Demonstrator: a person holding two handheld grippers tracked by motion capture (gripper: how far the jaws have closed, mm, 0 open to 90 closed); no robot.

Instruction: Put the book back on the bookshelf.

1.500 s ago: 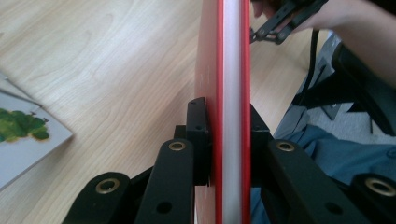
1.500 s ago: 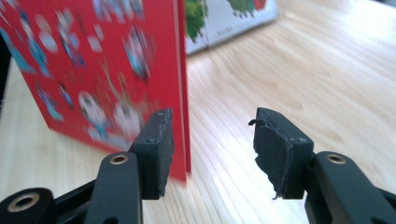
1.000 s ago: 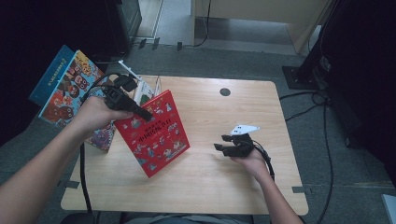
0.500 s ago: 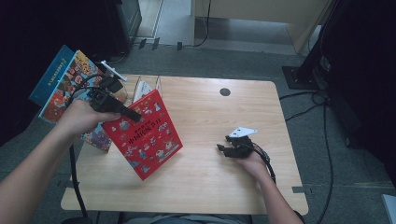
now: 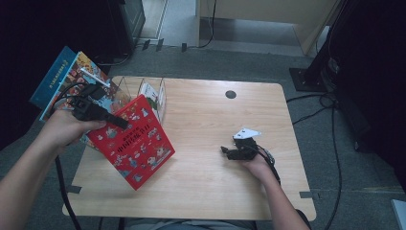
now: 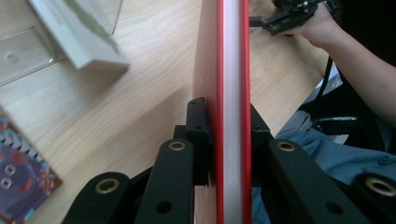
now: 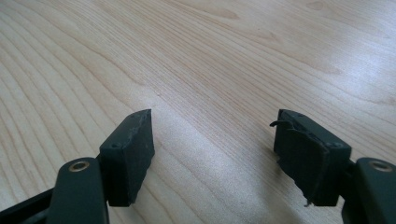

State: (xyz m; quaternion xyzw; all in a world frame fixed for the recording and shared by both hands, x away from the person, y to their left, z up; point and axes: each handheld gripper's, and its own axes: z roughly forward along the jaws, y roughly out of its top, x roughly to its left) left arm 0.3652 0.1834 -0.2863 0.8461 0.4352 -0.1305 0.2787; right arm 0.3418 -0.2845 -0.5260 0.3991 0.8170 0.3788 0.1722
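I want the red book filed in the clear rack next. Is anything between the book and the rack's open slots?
Nothing visible lies between them. The red book, clamped in the left hand-held gripper, sits right beside the rack, which already holds one book.

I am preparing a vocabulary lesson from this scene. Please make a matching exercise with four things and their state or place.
Things:
1. red book
2. left hand-held gripper
3. right hand-held gripper
4. clear file rack

States or places:
A. jaws open, low over bare wood
B. at the table's far left part
C. clamped at one edge, tilted
D. shut on a book

Pairs: 1-C, 2-D, 3-A, 4-B
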